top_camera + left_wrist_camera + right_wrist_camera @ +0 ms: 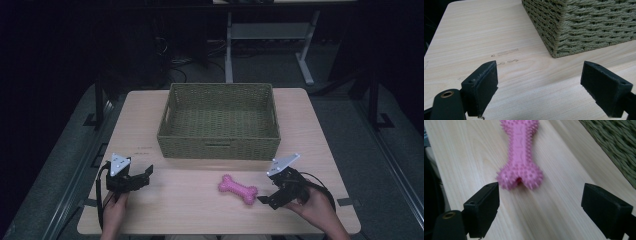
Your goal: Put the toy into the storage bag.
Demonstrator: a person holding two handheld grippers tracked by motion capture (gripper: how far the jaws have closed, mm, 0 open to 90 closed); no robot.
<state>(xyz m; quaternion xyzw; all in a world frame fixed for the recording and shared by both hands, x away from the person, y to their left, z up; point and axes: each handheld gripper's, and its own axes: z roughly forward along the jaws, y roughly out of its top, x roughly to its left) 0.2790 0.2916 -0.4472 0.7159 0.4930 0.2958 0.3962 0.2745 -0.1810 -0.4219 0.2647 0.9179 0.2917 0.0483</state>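
Note:
A pink spiky bone-shaped toy (238, 189) lies flat on the wooden table (190, 205), in front of a green woven basket (219, 121). My right gripper (265, 199) sits just right of the toy, jaws wide apart and pointed at its near end. In the right gripper view the pink bone toy (520, 155) lies just beyond the open jaws, touching neither pad. My left gripper (145, 175) rests at the table's front left, open and holding nothing. The left gripper view looks past the open jaws at the basket's (584, 22) near corner.
The basket looks empty and stands at the middle back of the table. Bare tabletop (486, 37) lies between the two grippers and left of the basket. Faint marks (507, 52) show on the wood. Dark floor and a desk frame (265, 35) lie beyond the table.

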